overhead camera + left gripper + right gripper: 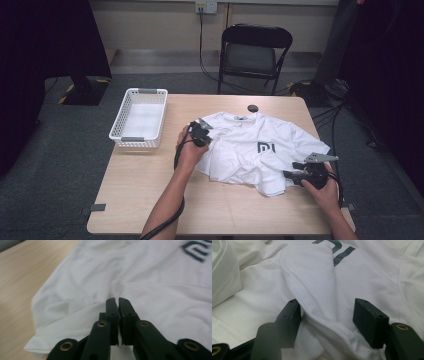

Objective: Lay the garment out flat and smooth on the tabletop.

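While the white T-shirt [252,150] lies crumpled, no fold is finished; left gripper [204,131] at nine o'clock is pinched on its fabric, right gripper [291,173] at four o'clock stands open around a ridge.

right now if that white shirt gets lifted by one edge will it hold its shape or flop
Probably flop: the shirt already lies rumpled, with soft folds. It looks thin and light, so the rest would likely drag across the table. A ridge bunched between the right hand-held gripper jaws suggests it gathers rather than slides.
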Tool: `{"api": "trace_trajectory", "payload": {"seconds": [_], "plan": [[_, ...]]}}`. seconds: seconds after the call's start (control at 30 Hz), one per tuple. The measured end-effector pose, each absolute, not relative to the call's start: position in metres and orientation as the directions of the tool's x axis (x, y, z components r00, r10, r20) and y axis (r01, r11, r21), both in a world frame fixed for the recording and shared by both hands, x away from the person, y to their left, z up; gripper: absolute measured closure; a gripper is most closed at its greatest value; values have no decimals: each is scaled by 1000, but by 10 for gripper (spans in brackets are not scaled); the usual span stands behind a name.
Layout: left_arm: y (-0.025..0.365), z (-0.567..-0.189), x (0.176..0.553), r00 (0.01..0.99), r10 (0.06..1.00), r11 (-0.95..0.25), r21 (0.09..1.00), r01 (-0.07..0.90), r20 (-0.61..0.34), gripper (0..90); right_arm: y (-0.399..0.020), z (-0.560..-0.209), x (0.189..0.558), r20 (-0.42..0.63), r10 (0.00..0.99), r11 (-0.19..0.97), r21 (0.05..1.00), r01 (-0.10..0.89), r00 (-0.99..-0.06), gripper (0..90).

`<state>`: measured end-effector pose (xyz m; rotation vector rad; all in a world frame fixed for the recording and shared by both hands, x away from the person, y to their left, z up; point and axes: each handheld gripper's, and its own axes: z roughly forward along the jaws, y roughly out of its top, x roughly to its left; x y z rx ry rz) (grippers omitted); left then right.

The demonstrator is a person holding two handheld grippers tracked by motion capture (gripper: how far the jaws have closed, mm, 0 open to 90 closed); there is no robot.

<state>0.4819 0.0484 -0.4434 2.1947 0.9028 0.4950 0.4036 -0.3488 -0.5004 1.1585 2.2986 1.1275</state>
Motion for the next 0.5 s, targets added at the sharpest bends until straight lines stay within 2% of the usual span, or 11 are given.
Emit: {"api": "trace_trajectory", "payload": {"seconds": [0.03,0.1,0.3,0.43,0.5], "plan": [[43,-443,480,696,714,-513,733,448,74,693,-349,-500,404,56,786,356,773,525,-615,385],[39,-441,476,688,722,-497,742,451,66,663,-349,-500,404,56,786,356,773,525,-615,385],[63,-445,471,605,794,-447,732,514,60,653,-349,-500,404,53,786,358,773,524,-615,384],[78,-457,462,566,825,-402,706,583,2,710,-349,-500,404,53,786,358,773,524,-615,384],[83,-465,459,552,834,-381,698,606,-24,710,-349,-500,404,51,786,359,773,523,-615,384]]}}
